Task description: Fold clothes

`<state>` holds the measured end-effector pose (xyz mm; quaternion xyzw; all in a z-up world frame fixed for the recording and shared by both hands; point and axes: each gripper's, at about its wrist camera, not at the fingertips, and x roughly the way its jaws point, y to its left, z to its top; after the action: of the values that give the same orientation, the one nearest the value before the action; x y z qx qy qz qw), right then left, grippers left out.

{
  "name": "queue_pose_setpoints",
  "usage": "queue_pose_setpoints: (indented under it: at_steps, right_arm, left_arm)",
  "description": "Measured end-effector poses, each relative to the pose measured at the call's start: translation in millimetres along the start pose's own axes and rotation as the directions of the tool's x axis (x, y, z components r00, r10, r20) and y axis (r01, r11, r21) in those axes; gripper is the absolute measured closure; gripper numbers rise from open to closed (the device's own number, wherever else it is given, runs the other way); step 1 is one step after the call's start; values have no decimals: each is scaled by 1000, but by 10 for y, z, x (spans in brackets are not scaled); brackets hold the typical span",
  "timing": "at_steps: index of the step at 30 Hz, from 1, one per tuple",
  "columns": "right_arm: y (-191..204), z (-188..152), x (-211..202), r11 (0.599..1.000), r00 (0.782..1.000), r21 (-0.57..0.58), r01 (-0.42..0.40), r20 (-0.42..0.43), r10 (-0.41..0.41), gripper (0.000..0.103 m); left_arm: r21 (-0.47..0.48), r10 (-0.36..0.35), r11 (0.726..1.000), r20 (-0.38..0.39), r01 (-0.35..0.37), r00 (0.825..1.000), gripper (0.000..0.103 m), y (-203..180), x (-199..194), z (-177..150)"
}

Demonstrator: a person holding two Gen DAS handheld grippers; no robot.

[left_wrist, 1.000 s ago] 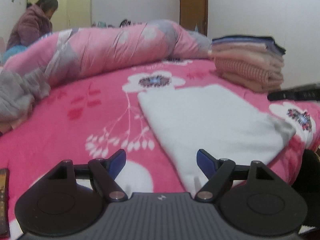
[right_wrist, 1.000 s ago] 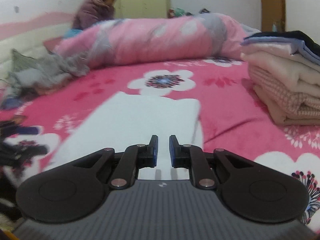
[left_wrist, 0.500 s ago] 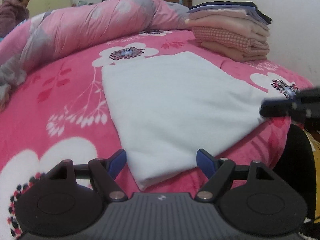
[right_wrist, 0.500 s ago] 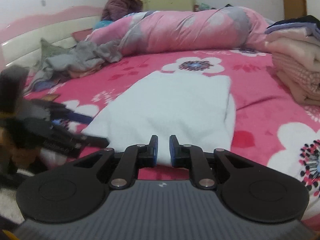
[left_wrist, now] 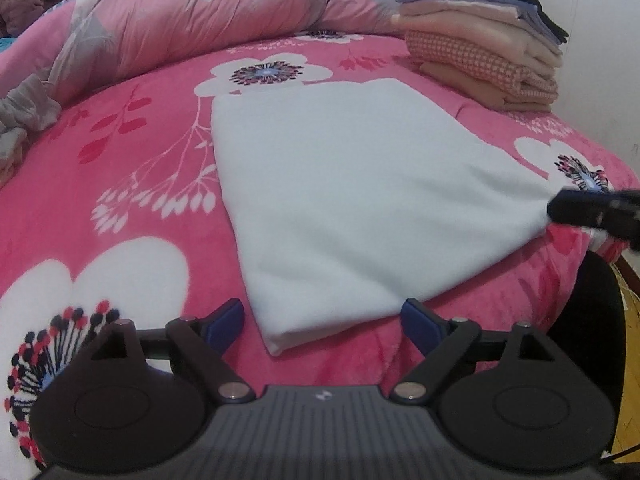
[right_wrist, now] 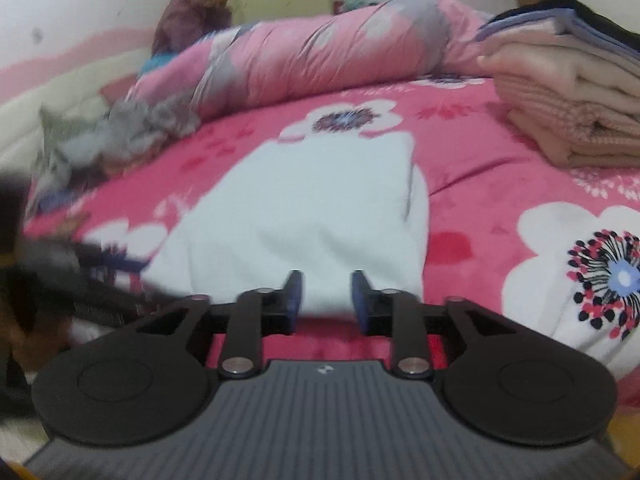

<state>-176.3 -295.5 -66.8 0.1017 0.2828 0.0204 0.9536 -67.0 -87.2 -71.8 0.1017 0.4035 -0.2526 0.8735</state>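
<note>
My folded white cloth (left_wrist: 360, 200) lies long axis running away from the bed's (left_wrist: 120, 208) near edge. My left gripper (left_wrist: 322, 326) and right gripper (right_wrist: 326, 294) are opening, empty.

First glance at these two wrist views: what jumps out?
The white folded garment lies flat mid-bed on the pink floral blanket. The left gripper and right gripper sit at its near edge, jaws opening, nothing pinched. A stack of folded clothes stands at the far right, beside a rolled pink quilt.
</note>
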Motion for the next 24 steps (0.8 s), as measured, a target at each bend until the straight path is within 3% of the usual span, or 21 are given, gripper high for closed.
queue_pose_setpoints:
  at_steps: [2,6,17,24]
  right_arm:
    - [-38,47,24,999,1000,42,10,5,-10,58]
    - [-12,34,87,999,1000,48,24,-7,-24,57]
    - [14,59,214,996,997,57,70,-19,-69,41]
    - [8,20,277,994,995,45,96,-43,-94,38]
  left_arm:
    - [9,9,1000,-8,-9,1000,15,-28,2,2]
    - [6,23,1000,-28,-23,999,14,-53,13,20]
    - [-7,54,998,-68,-55,996,11,-86,40,60]
    - [-9,74,997,-78,-75,994,10,-117,50,73]
